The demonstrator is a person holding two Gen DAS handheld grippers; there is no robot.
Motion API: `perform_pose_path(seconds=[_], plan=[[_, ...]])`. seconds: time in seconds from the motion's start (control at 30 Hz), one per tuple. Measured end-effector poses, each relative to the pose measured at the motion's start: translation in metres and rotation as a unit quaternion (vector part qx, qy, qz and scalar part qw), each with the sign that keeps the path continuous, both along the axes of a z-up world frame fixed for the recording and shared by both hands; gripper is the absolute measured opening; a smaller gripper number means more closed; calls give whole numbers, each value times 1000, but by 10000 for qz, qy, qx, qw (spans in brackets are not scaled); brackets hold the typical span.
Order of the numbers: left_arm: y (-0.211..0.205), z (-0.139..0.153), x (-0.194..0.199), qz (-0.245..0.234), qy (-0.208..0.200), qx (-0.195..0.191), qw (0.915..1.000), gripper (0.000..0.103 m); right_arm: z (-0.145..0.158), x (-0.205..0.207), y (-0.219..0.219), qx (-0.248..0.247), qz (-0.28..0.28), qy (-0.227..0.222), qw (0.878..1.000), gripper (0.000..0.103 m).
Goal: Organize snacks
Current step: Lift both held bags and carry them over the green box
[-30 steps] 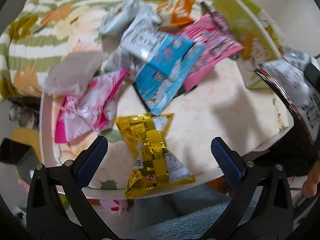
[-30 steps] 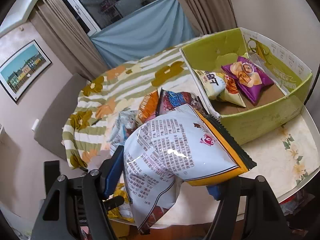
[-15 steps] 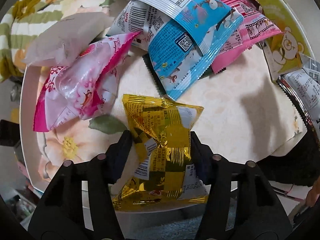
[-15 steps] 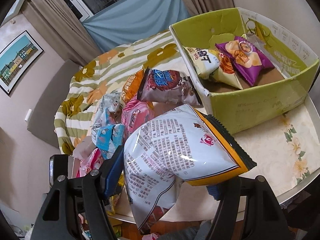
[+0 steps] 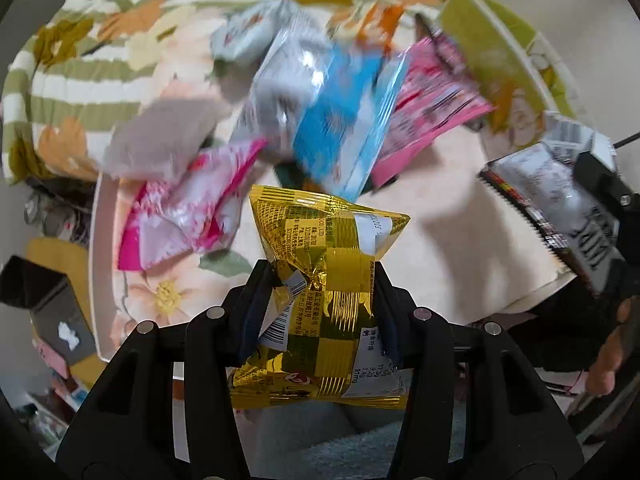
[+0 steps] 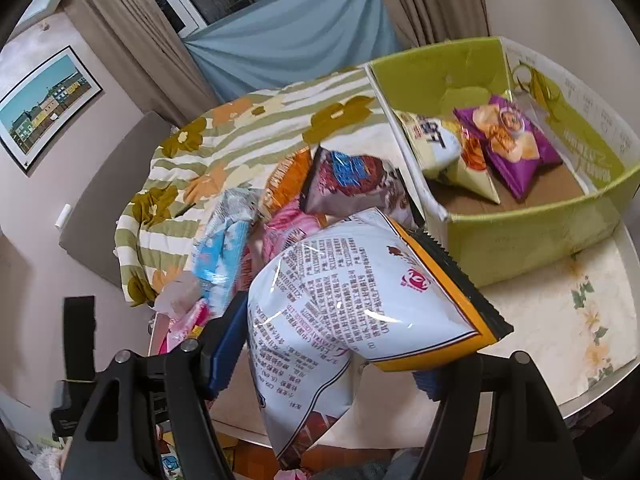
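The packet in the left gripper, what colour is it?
Shiny gold and yellow checks, with white label patches: the packet, clearest in the left wrist view.

a crinkled gold foil snack packet (image 5: 320, 280) is pinched at its waist, upright, raised clear of the table. a large white chip bag with orange and black serrated edge (image 6: 352, 304) is held tilted. behind lie a pink-and-white packet (image 5: 188, 216), a blue packet (image 5: 340, 136) and a pink flat packet (image 5: 432, 108), heaped together. a green cardboard box (image 6: 520, 236) holds a purple packet (image 6: 508, 140) and a pale cream packet (image 6: 436, 144).
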State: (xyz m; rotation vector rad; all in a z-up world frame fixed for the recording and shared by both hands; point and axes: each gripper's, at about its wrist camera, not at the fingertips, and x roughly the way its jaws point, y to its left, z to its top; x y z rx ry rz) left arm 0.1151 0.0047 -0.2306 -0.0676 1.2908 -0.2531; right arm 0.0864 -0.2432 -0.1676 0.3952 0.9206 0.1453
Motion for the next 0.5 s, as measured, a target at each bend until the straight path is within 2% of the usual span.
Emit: perform_pose_path(seconds=[0.2, 0.37, 0.5], plan=[[-8, 41, -5, -291, -413, -196, 9985, 45, 24, -12, -5, -42, -140, -267, 9995, 67], [-33, 81, 3, -679, -861, -304, 9935, 45, 47, -19, -23, -32, -380, -479, 9981, 67], [-71, 109, 20, -901, -1204, -433, 9877, 45, 71, -17, -52, -200, -560, -730, 9956, 67]])
